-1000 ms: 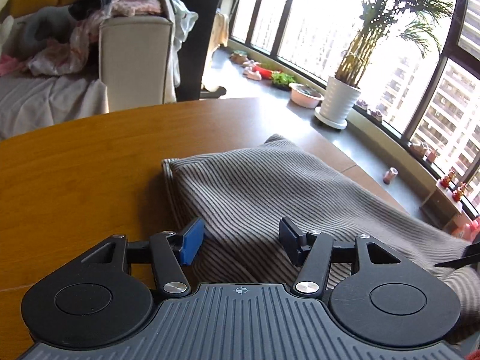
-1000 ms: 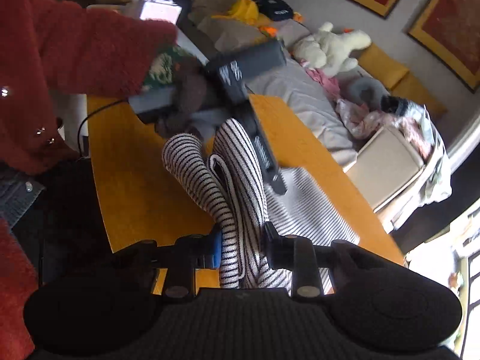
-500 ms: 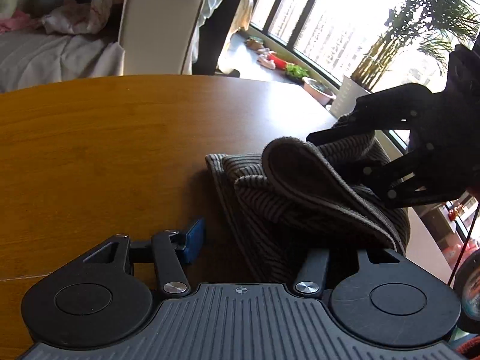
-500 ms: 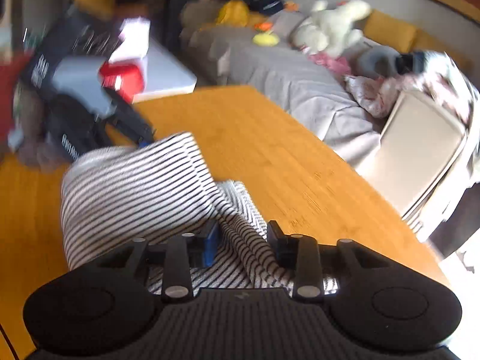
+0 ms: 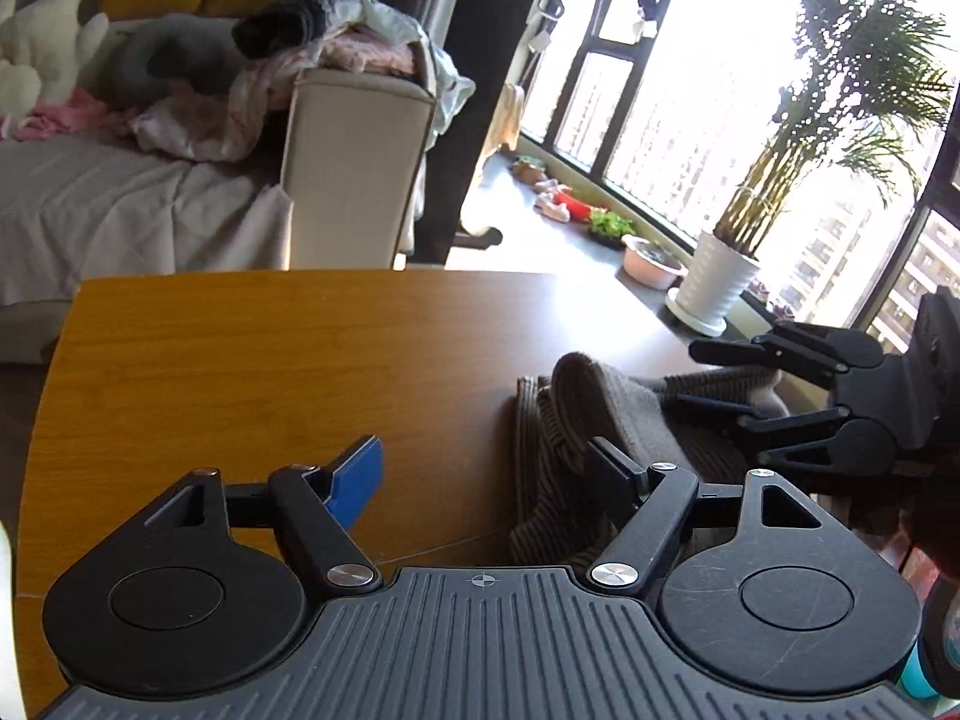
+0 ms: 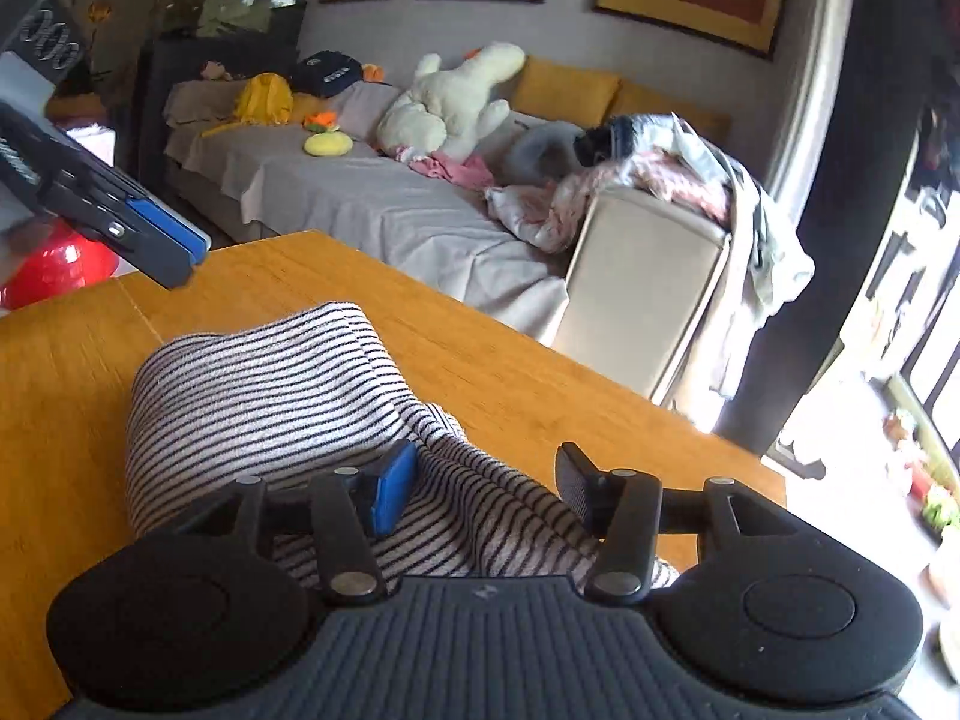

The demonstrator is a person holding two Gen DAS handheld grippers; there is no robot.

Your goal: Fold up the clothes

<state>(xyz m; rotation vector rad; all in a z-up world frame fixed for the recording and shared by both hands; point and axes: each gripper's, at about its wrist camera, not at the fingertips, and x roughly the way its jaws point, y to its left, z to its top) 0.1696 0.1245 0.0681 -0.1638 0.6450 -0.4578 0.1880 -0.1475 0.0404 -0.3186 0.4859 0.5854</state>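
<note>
releasing after a fold: both grippers, left (image 5: 480,474) and right (image 6: 483,483), opening off the striped top (image 6: 270,384) on the counter (image 5: 240,360); next, regrip its 9 o'clock edge.

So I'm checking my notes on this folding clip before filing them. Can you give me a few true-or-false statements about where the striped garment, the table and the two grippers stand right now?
1. The striped garment lies on a wooden table. True.
2. The garment is spread out flat in one layer. False: it is bunched, with a fold doubled over on top.
3. The left gripper is clamped on the garment. False: its jaws are opening, and the cloth only lies by one finger.
4. The right gripper is over the garment, jaws opening, pads apart. True.
5. A potted plant stands on the table. False: it stands by the window.
</note>
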